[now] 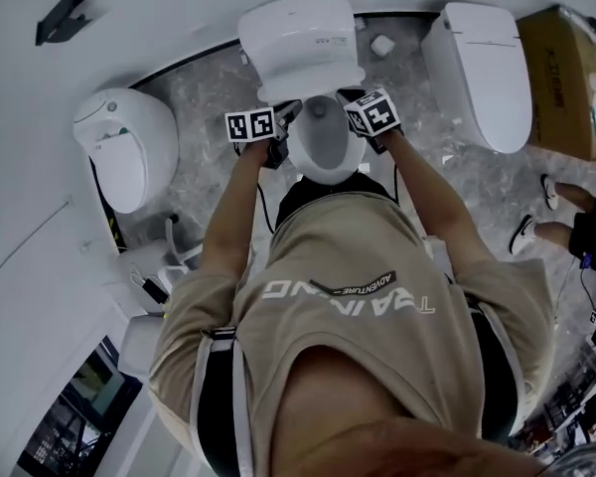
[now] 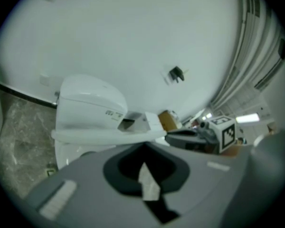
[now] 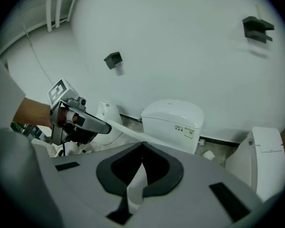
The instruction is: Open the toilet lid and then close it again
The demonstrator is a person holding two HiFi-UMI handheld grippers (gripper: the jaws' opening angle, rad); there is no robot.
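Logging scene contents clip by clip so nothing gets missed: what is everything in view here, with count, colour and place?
toilets: 3, white, along the wall: left toilet, middle toilet, right toilet
toilet lid: 1, white, middle toilet, front edge clamped by both grippers
wall brackets: 2, black, wall above the toilets, the other at
cardboard box: 1, brown, floor beyond right toilet
small object: 1, white, floor between middle and right toilets
floor: 1, grey marbled, under the toilets
bystander: 1, white shoes, right edge
T-shirt: 1, beige, on the person
left gripper: 1, grey with black-and-white marker cube, shut on lid's left side
right gripper: 1, same colours, shut on lid's right side
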